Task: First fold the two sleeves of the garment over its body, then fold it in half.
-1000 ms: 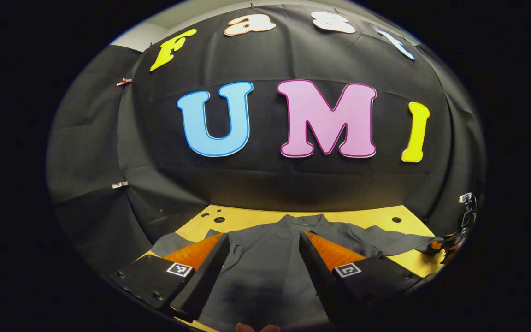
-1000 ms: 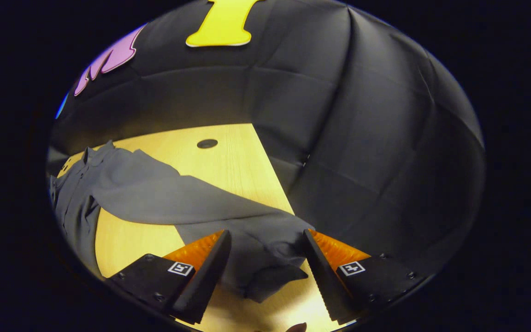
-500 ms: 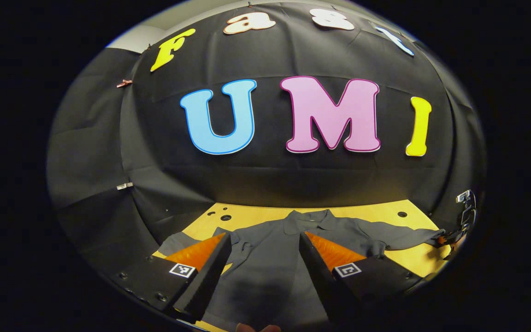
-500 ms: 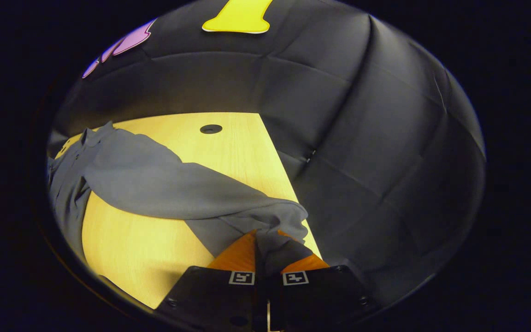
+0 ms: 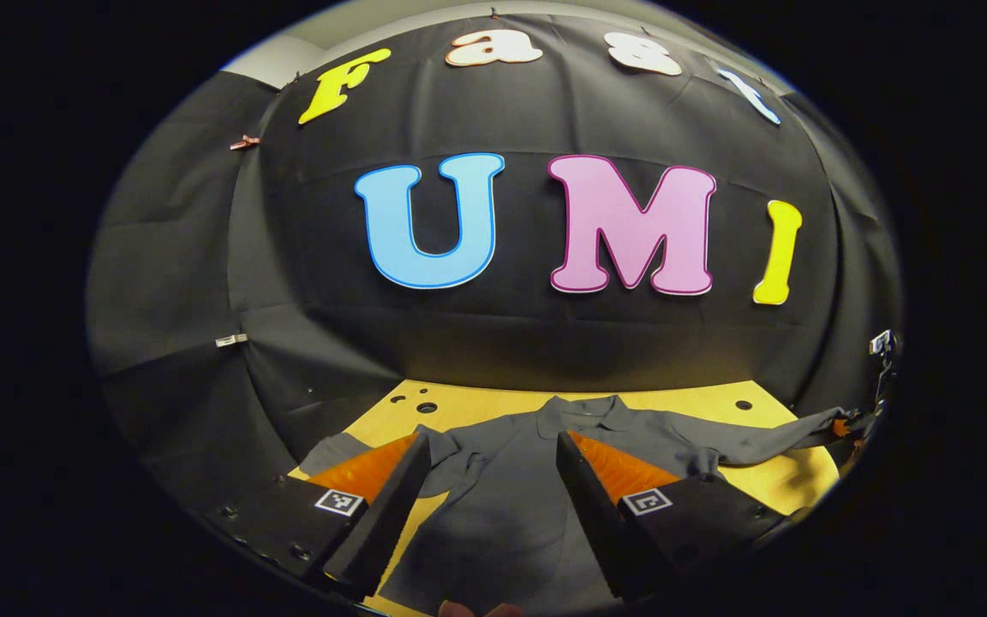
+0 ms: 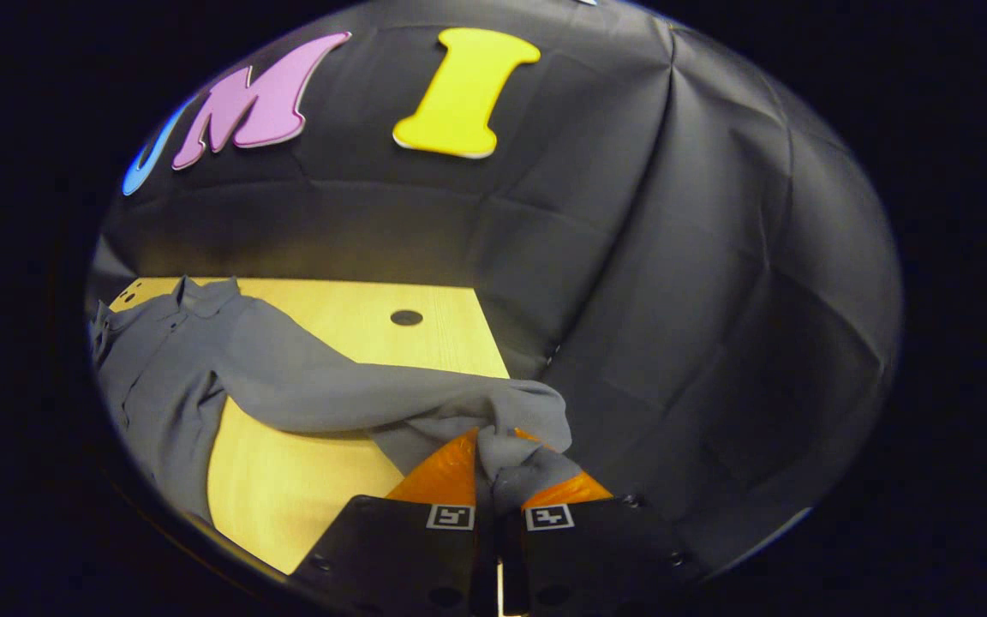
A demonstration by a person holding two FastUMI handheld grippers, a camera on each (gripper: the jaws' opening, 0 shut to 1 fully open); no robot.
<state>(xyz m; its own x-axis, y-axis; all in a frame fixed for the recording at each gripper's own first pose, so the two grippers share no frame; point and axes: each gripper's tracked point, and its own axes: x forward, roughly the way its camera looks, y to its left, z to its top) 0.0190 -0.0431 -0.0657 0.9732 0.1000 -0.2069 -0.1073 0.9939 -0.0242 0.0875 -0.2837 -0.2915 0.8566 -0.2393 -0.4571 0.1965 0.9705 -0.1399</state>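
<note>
A: Report the state of the right gripper [image 6: 491, 450] as recorded.

B: In the right gripper view its two fingers were drawn together on the end of the garment's right sleeve [image 6: 356, 394]. Grey cloth was bunched between and over the tips, so the exact contact points were covered. The cuff itself could not be made out inside the bunch.

A: And the sleeve's run?

B: It stretched from the fingers across the wooden table [image 6: 305, 488] to the shoulder of the grey garment [image 6: 159, 377]. A shadow lay under its middle section. The garment's left half was cut off at the edge of that view.

A: Left gripper [image 5: 493, 467]?

B: In the left gripper view its fingers stood wide apart with nothing between them. They hung over the garment's [image 5: 502, 506] body, which lay flat on the table [image 5: 673, 398] with the collar toward the booth wall [image 5: 493, 334]. Whether the tips touched the cloth could not be told.

A: What else was unclear?

B: The garment's hem was hidden below the fingers. The left sleeve [image 5: 326, 450] showed partly behind one finger. The right sleeve [image 5: 768, 433] extended to the far edge, where the right gripper [image 5: 855, 423] appeared small and distorted; its grip could not be read from there.
</note>
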